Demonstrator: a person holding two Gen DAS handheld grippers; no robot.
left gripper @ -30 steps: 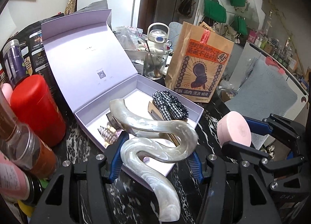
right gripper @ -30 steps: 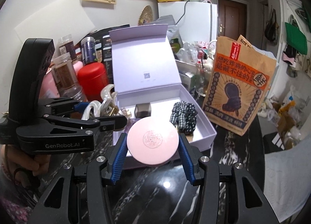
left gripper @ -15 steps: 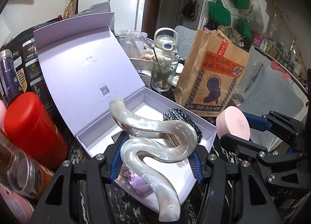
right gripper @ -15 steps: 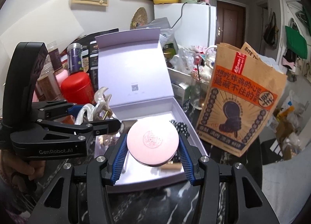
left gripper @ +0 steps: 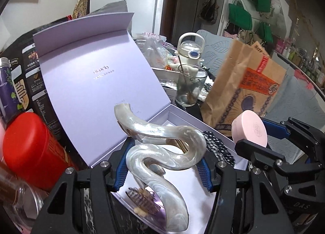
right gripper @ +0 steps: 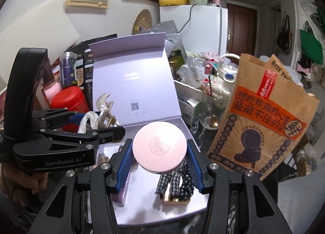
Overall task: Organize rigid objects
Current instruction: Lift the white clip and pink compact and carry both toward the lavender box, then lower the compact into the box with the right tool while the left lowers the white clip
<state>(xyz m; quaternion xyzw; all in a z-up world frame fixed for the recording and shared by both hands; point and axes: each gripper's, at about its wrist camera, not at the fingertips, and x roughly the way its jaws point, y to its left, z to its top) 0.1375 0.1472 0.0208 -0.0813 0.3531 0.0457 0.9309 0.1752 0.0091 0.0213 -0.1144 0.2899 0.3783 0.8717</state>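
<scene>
My left gripper (left gripper: 163, 165) is shut on a large pearl-white wavy hair claw (left gripper: 162, 144) and holds it over the open lilac gift box (left gripper: 97, 83). My right gripper (right gripper: 159, 163) is shut on a round pink compact (right gripper: 159, 148), also above the box (right gripper: 142, 209). Inside the box lie a black-and-white checked scrunchie (right gripper: 178, 181) and a small purple claw clip (left gripper: 142, 203). The right gripper shows in the left wrist view (left gripper: 264, 138) with the compact (left gripper: 249, 128). The left gripper shows in the right wrist view (right gripper: 91, 124).
A red canister (left gripper: 30, 152) and jars stand left of the box. A brown paper bag (right gripper: 262, 116) stands to its right. A glass with a spoon (left gripper: 189, 87), a white bottle and clutter sit behind. The tabletop is black marble (right gripper: 233, 213).
Both grippers have moved forward and up over the box with their objects. The box now lies closer beneath them.
</scene>
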